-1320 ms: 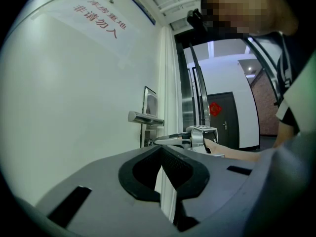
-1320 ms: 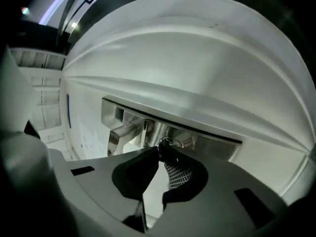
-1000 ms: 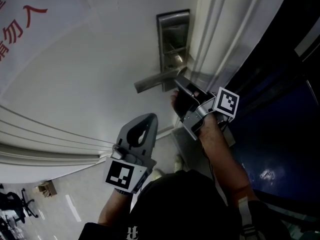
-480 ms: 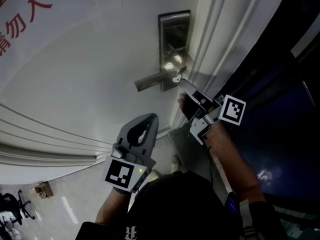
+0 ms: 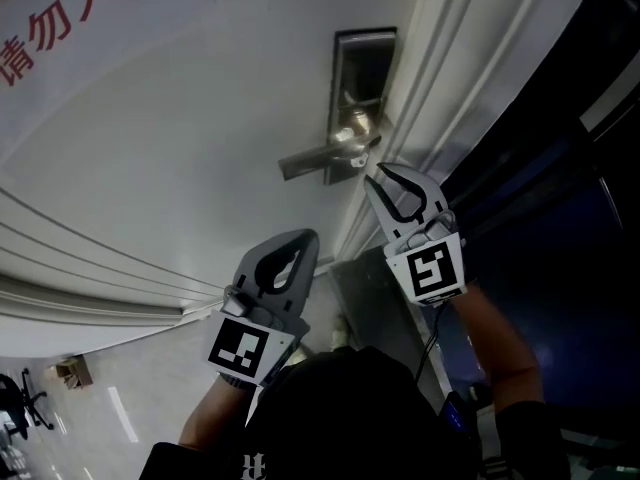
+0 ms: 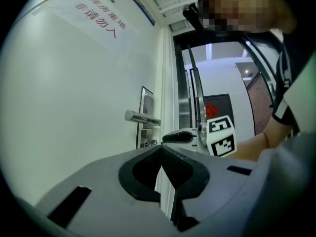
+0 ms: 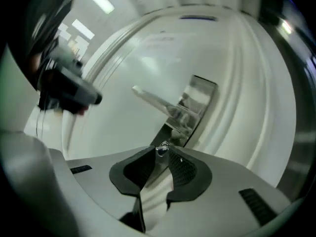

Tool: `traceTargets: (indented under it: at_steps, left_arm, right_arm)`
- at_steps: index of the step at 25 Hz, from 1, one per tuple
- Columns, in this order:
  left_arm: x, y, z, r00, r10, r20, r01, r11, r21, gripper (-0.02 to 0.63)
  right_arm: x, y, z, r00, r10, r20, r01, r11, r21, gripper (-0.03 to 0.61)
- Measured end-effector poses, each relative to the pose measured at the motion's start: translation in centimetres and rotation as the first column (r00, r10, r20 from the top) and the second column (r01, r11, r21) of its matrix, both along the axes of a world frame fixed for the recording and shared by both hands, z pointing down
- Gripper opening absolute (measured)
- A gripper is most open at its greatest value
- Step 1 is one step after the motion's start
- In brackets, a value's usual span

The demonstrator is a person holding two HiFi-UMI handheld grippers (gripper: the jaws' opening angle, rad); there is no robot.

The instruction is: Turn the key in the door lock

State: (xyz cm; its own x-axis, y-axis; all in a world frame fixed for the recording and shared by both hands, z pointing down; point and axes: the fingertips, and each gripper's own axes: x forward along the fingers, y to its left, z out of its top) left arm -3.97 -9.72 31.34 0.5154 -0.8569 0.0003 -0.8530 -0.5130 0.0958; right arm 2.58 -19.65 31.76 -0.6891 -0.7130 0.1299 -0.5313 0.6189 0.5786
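The right gripper has its jaws pinched on the small shiny key, below the brushed-steel lever handle and tall rectangular lock plate. The left gripper has its jaws together, empty.

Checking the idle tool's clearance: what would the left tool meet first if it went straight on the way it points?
Probably the white door near its edge, below the lever handle; the right tool sits just beside that line, though depth is unclear.
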Motion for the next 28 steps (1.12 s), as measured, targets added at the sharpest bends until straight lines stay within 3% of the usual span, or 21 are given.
traceTargets:
  at_steps: [1, 2, 4, 9, 14, 16, 20, 28]
  left_arm:
    - [-0.1, 0.0, 0.0, 1.000, -0.001, 0.000, 0.001, 1.000, 0.000, 0.007]
    - [-0.1, 0.0, 0.0, 1.000, -0.003, 0.001, 0.003, 1.000, 0.001, 0.006]
    - [-0.3, 0.1, 0.0, 1.000, -0.006, 0.000, 0.006, 1.000, 0.003, 0.006]
    - [-0.6, 0.2, 0.2, 1.000, -0.013, -0.005, 0.013, 1.000, 0.000, 0.007]
    - [-0.7, 0.2, 0.2, 1.000, -0.012, -0.007, 0.012, 1.000, 0.000, 0.007]
    - [-0.7, 0.2, 0.3, 1.000, -0.012, -0.009, 0.012, 1.000, -0.001, 0.006]
    - [-0.8, 0.2, 0.3, 1.000, -0.015, -0.014, 0.015, 1.000, -0.001, 0.007]
    - [-0.9, 0.1, 0.2, 1.000, -0.012, -0.017, 0.012, 1.000, 0.005, 0.006]
  right_arm:
    - [-0.2, 0.2, 0.2, 0.989, 0.026, -0.143, -0.004, 0.989, 0.150, 0.078]
    - [-0.5, 0.3, 0.6, 0.963, 0.063, -0.262, 0.014, 0.959, 0.283, 0.078]
    - [-0.9, 0.3, 1.4, 0.899, 0.130, -0.418, 0.080, 0.890, 0.450, 0.078]
    - [-1.5, -0.6, 2.0, 0.804, 0.228, -0.550, 0.178, 0.789, 0.588, 0.078]
    - [-2.3, -1.9, 2.7, 0.735, 0.292, -0.613, 0.248, 0.725, 0.643, 0.078]
    - [-2.7, -2.3, 2.7, 0.725, 0.315, -0.613, 0.257, 0.702, 0.665, 0.078]
    - [-3.1, -2.6, 2.3, 0.736, 0.333, -0.590, 0.230, 0.696, 0.680, 0.066]
    - [-2.9, -2.8, 2.0, 0.812, 0.320, -0.488, 0.065, 0.781, 0.621, 0.057]
